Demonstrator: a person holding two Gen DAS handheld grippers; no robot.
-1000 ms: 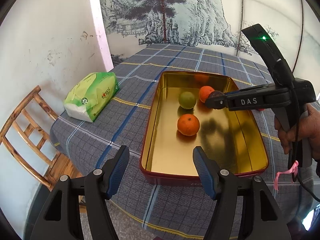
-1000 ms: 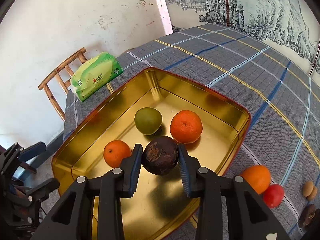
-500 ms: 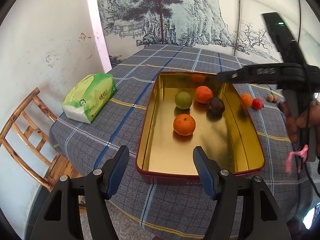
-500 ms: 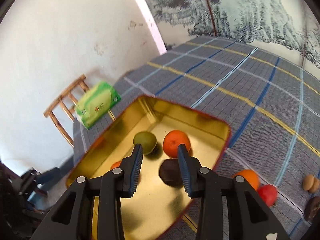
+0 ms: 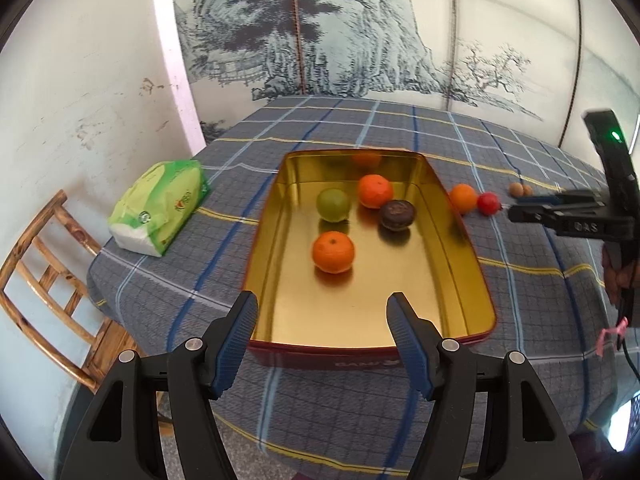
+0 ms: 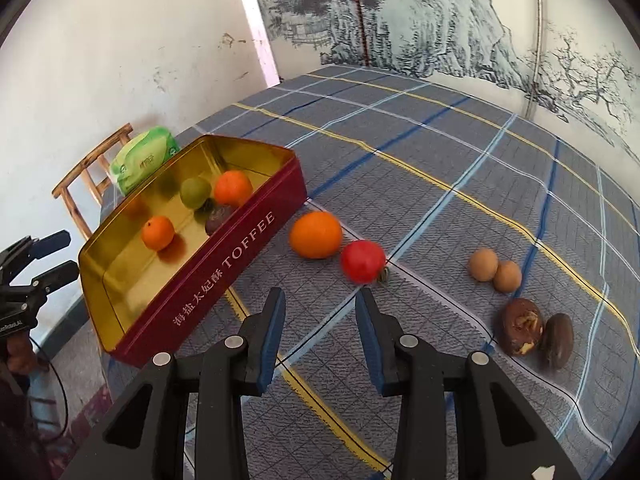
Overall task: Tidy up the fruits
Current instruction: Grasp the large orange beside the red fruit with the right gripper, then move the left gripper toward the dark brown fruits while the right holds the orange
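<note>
A gold-lined red tin (image 5: 460,236) (image 6: 224,276) holds two oranges (image 5: 333,251) (image 5: 375,191), a green fruit (image 5: 333,205) and a dark brown fruit (image 5: 397,214). On the cloth beside it lie an orange (image 6: 316,234), a red fruit (image 6: 363,261), two small tan fruits (image 6: 495,269) and two dark brown fruits (image 6: 536,334). My right gripper (image 6: 320,304) hovers open and empty just short of the red fruit. My left gripper (image 5: 322,312) stands open and empty at the tin's near end. In the left wrist view the right gripper (image 5: 520,210) sits right of the tin.
A green tissue pack (image 5: 160,208) lies on the checked tablecloth (image 6: 440,152) left of the tin. A wooden chair (image 5: 44,280) stands beyond the table's left edge. A painted wall backs the table. A hand (image 5: 618,268) grips the right tool.
My right gripper let go of the dark brown fruit in the tin, then swung out over the cloth to the loose fruits. The left gripper barely moved.
</note>
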